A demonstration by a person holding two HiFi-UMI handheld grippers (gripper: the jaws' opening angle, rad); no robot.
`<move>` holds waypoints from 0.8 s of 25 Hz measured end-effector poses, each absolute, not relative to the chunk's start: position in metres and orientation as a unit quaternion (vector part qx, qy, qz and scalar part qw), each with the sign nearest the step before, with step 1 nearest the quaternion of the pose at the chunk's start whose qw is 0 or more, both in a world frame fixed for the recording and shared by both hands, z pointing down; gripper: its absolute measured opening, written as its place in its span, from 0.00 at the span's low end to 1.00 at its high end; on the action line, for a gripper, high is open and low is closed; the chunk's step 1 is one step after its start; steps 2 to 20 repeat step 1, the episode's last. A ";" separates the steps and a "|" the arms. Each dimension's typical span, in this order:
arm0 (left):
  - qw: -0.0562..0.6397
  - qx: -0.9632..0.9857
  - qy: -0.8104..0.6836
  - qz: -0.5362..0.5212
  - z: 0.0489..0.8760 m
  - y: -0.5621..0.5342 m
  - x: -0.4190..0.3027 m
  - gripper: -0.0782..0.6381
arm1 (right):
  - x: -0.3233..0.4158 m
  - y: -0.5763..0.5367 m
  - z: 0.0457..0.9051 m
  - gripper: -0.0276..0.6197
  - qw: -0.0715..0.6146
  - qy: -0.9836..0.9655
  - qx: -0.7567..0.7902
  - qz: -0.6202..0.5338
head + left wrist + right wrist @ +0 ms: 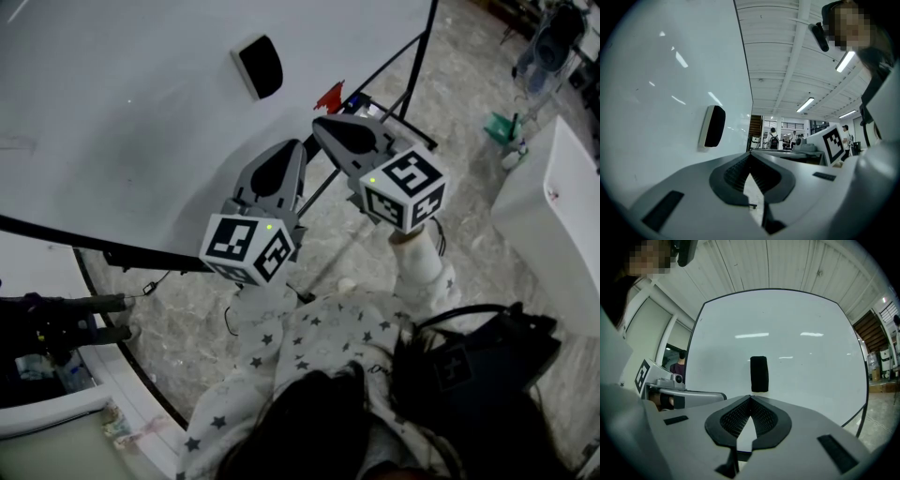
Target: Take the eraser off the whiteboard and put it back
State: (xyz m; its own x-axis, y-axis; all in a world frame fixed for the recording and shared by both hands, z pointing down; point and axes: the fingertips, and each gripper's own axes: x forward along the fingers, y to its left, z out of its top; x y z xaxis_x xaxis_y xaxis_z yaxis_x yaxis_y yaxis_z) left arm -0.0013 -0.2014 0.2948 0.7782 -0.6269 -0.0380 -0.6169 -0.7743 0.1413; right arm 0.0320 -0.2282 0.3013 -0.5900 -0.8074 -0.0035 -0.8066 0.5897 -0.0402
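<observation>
The eraser (759,374) sits on the whiteboard (122,122), stuck to the bare white face, upright in the right gripper view and well apart from both tools. It looks like a small, light block: a dark felt pad against the board with a stiffer back facing out. It is probably held on by a magnet, so it should come away with a modest pull and snap back when returned. The felt will give under pressure, but the body should not. The best hold is likely across its two long sides, near the middle, so it does not twist as it lifts off.

The right gripper (750,397) points straight at the eraser with its jaws pressed together at the tips and nothing between them. They would have to spread wider than the eraser's narrow width before closing in. The left gripper (749,153) is beside it, jaws likewise together and empty — the eraser lies off to its left.
</observation>
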 end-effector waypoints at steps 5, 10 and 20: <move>0.062 0.941 -0.331 -0.042 0.295 -0.203 -0.003 0.11 | 0.030 -0.230 0.302 0.05 0.010 0.892 -0.452 -0.018; 0.062 0.941 -0.331 -0.042 0.295 -0.203 -0.003 0.11 | 0.030 -0.230 0.302 0.05 0.010 0.892 -0.452 -0.018; 0.062 0.941 -0.331 -0.042 0.295 -0.203 -0.003 0.11 | 0.030 -0.230 0.302 0.05 0.010 0.892 -0.452 -0.018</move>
